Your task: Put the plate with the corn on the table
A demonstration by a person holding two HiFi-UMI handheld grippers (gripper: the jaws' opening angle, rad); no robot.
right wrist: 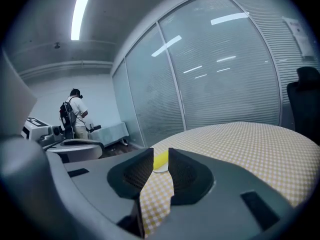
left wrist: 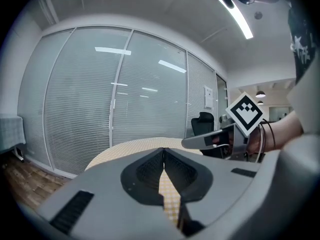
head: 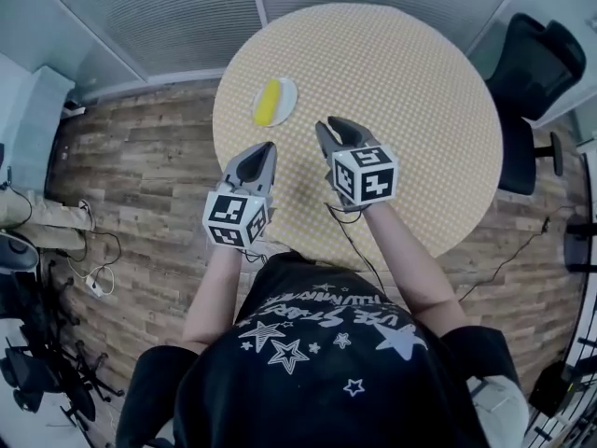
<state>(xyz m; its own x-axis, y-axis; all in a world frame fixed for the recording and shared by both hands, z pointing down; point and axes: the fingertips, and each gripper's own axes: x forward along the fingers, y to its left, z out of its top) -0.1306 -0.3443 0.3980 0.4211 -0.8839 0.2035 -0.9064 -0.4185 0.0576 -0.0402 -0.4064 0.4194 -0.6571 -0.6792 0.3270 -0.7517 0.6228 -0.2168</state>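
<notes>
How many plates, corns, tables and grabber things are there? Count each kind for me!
Small white round plate: 1
Yellow corn cob: 1
Round table with a yellow checked cloth: 1
Grey two-jaw grippers: 2, the left gripper and the right gripper
Total: 5

Office meeting room, glazed partition walls (left wrist: 125, 99) with blinds, black swivel chair (head: 532, 73), ceiling strip light (left wrist: 235, 16), round table (head: 401, 82) in checked cloth, wood-plank floor (head: 140, 157), loose cables (head: 93, 259), person (right wrist: 75, 111) standing beyond.
</notes>
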